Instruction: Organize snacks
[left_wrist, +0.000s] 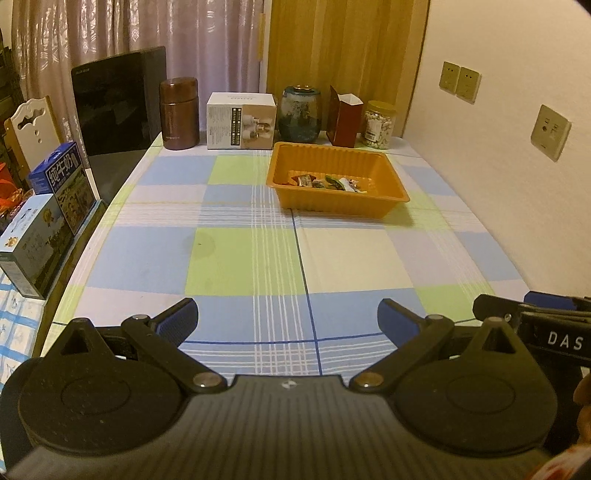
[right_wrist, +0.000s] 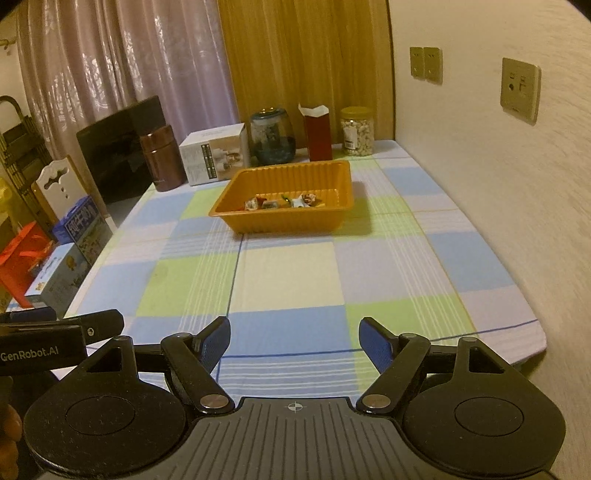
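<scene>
Snacks (left_wrist: 325, 182) in orange tray (left_wrist: 388, 205), well beyond both grippers' spread fingers (left_wrist: 177, 321).

You worked in a home, likely a dining corner. The table (left_wrist: 258, 258) wore a checked cloth, pushed against a papered wall with sockets (left_wrist: 550, 133). Curtains (left_wrist: 184, 55) hung behind; a thermos (left_wrist: 179, 112), jars (left_wrist: 377, 123) and milk cartons (left_wrist: 62, 184) stood about, a carved chair (left_wrist: 31, 125) alongside.

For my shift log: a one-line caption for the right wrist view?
Open right hand-held gripper above the checked tablecloth, facing an orange tray of wrapped snacks.
</scene>
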